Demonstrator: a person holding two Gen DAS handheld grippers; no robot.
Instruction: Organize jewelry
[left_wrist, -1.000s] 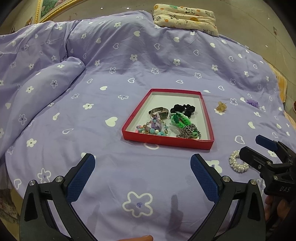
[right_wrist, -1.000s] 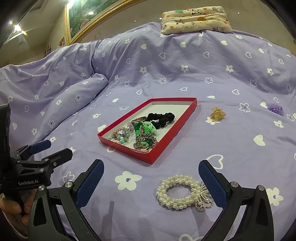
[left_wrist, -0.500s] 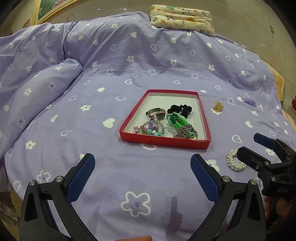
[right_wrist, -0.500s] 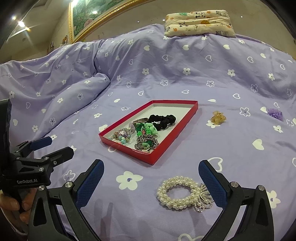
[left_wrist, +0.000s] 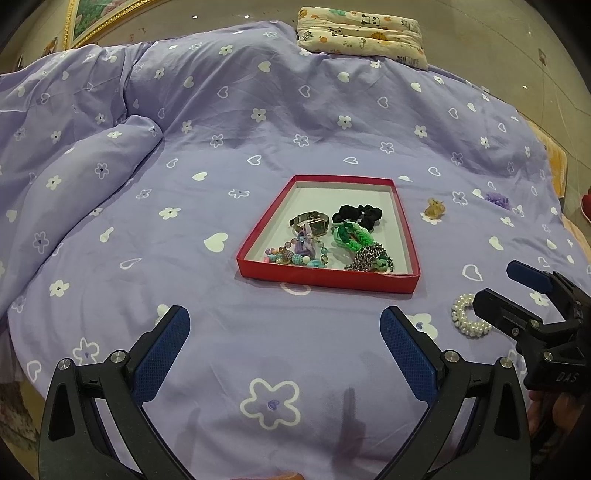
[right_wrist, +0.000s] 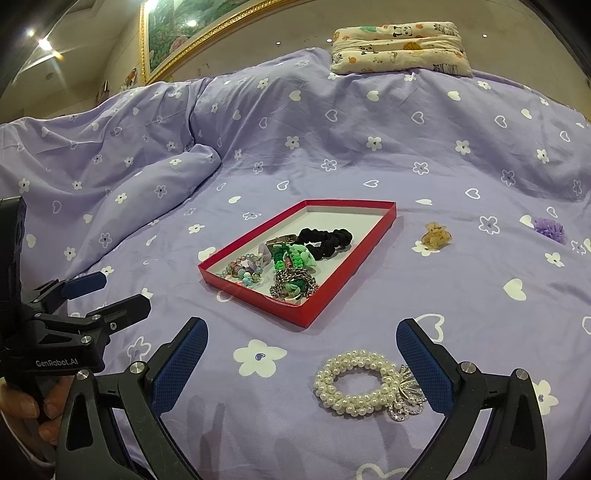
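Pearl bracelet (right_wrist: 364, 384) with silver charm lies beside red tray (right_wrist: 334, 291)

Red tray (left_wrist: 325, 280) of jewelry sits beyond the open left gripper (left_wrist: 284, 328).

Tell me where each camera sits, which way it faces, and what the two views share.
Left wrist: on the left gripper, facing the red tray head-on; right gripper at right edge.
Right wrist: on the right gripper, over the pearl bracelet; left gripper at left edge.
Shared: tray, bracelet, amber hair clip, pillow.
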